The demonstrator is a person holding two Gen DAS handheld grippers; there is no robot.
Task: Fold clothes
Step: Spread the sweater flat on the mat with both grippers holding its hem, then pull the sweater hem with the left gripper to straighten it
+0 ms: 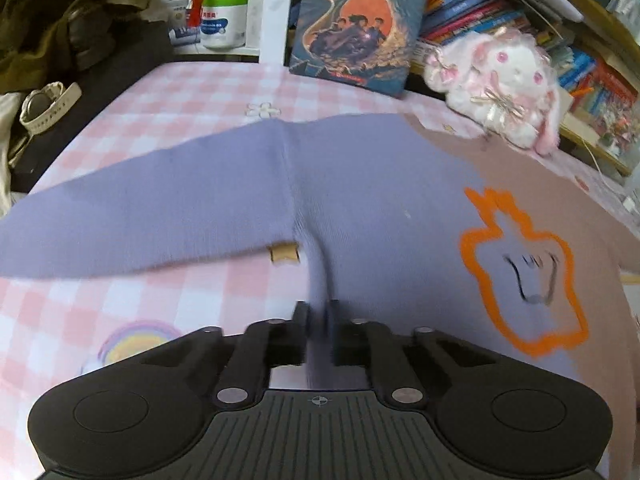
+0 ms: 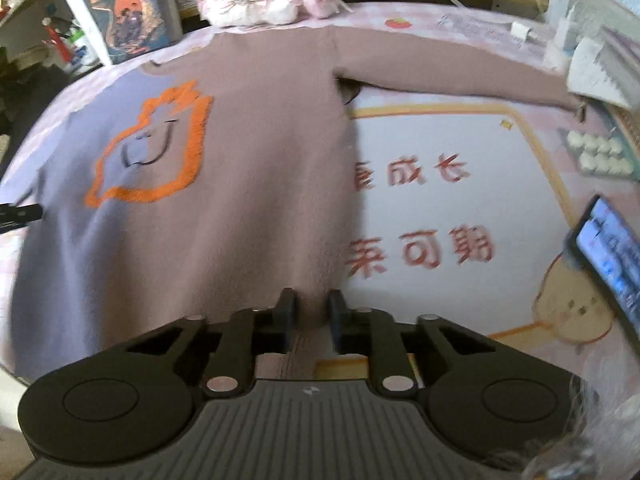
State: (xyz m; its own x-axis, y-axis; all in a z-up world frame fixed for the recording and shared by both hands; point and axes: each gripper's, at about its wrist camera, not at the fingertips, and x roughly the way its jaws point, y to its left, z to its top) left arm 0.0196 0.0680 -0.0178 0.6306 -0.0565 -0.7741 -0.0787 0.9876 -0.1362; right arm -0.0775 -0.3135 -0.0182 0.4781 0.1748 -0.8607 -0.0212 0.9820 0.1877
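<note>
Two grippers pinch one sweater (image 2: pixel 248 184), which lies spread flat on the desk (image 1: pixel 120 304) over a pink checked cloth. We see the left gripper (image 1: pixel 318 320) with its jaws closed on a lilac fold of the hem, and the right gripper (image 2: pixel 312 316) clamped on the mauve hem further along. Half lilac, half mauve, the sweater bears an orange-outlined figure (image 2: pixel 156 148) on its chest; both sleeves stretch outward. Beyond the collar sit a plush rabbit (image 1: pixel 500 80) and a book (image 1: pixel 356 24) propped upright. At the desk's right edge we see a phone (image 2: pixel 612 252), its screen lit.
</note>
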